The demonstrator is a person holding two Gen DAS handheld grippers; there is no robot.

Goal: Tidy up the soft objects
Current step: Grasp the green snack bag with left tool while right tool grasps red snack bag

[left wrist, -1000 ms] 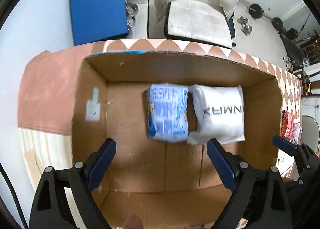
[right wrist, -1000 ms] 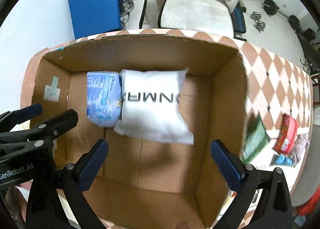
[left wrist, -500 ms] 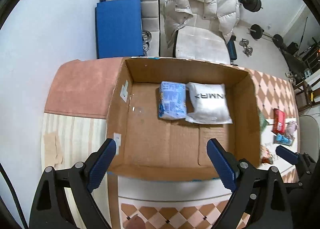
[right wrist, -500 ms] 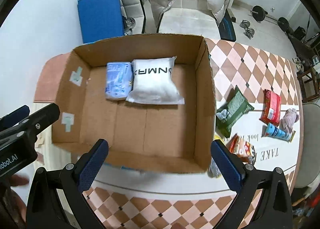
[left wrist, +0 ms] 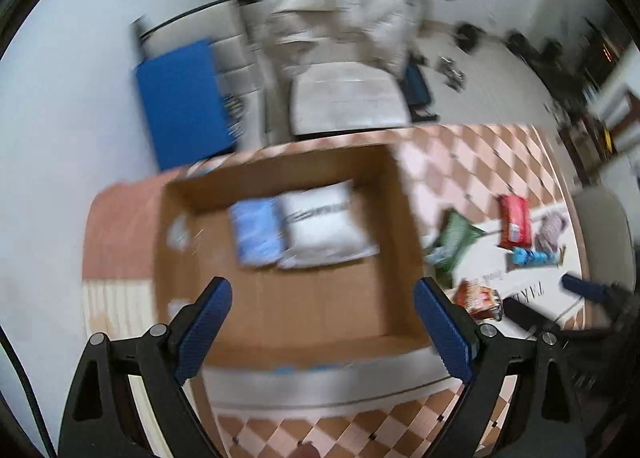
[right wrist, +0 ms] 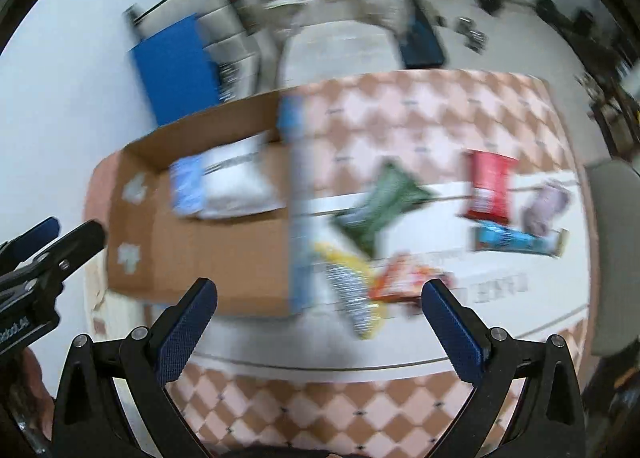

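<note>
Both views are motion-blurred. An open cardboard box [left wrist: 280, 306] [right wrist: 224, 254] on the table holds a blue packet [left wrist: 256, 232] [right wrist: 186, 186] and a white pillow pack [left wrist: 324, 226] [right wrist: 236, 182] side by side. My left gripper [left wrist: 322, 322] is open and empty, high above the box's near edge. My right gripper [right wrist: 320, 322] is open and empty above the table, right of the box. Loose on the white mat lie a green pouch [right wrist: 380, 206] [left wrist: 456, 238], a red packet [right wrist: 488, 186] [left wrist: 514, 220], a blue bar [right wrist: 516, 240], a grey soft item [right wrist: 548, 202], an orange packet [right wrist: 404, 278] and a yellow packet [right wrist: 352, 278].
The table has a chequered orange cloth [right wrist: 360, 410] and a white mat [right wrist: 500, 298]. Beyond it stand a blue pad [left wrist: 184, 98], a white chair with a puffy jacket [left wrist: 340, 58] and weights on the floor [left wrist: 468, 34]. The left gripper shows at the right view's left edge [right wrist: 40, 254].
Both grippers have risen and pulled back from the box and swung right. The box looks smaller, and the loose packets on the mat have come into view.
</note>
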